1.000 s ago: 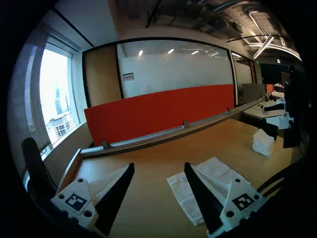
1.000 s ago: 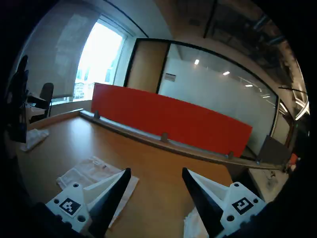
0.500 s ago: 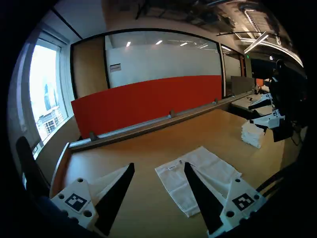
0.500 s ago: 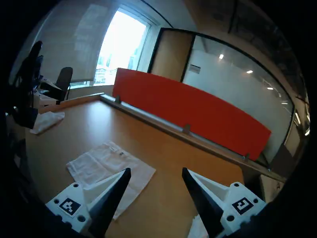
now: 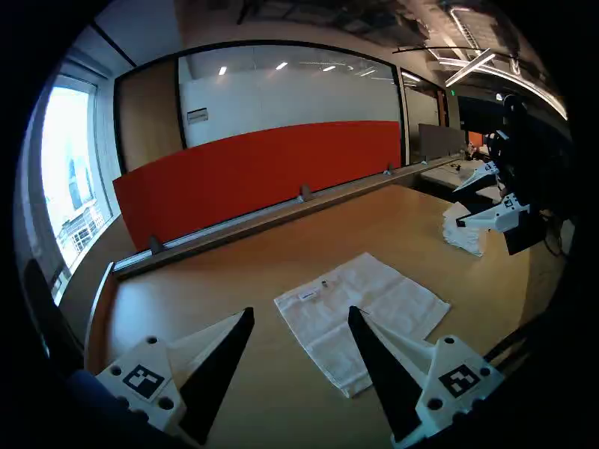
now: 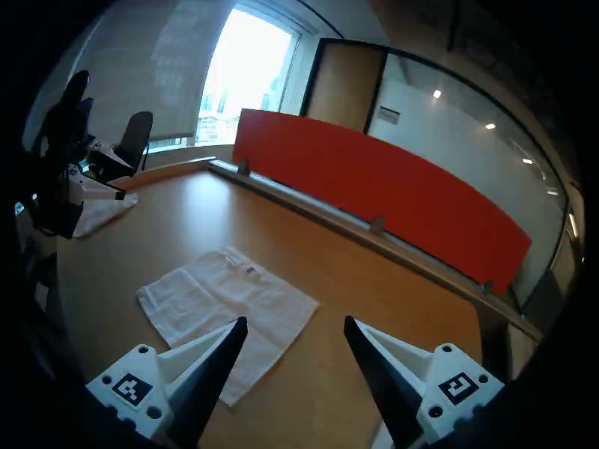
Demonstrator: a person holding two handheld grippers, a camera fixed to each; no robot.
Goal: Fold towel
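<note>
1. Left gripper (image 5: 299, 310) and right gripper (image 6: 294, 320): fingers spread wide, nothing between them, both hanging above the bench (image 5: 224, 277) and off the cloth.
2. Main risk, judged: skating over thin fabric on a hard top and closing on air. Coming down too flat could also shove the towel (image 5: 374, 292) along the bench instead of lifting it.
3. Second risk: pinching at unmatched spots left and right, giving a crooked fold. Likely cause is the skew, with no side parallel to the front edge and one corner pointing at it.
4. Third risk: taking a bunched wad rather than a clean corner, leaving a lump in the crease.
5. Towel (image 6: 224, 299) look: white, spread flat, apparently one layer, lightly creased. Small tag (image 5: 308, 294) near the far side. Sits mid-bench, nearer the front edge than the back edge. Probably limp, so expect sag between the two hold points.
6. Farther right: stack of folded white cloths (image 5: 464, 233) toward the right end of the bench, well apart from the towel. Worth a wide berth on any swing, easy to topple.
7. Back edge: rail with red divider panel (image 5: 262, 172), well clear.
</note>
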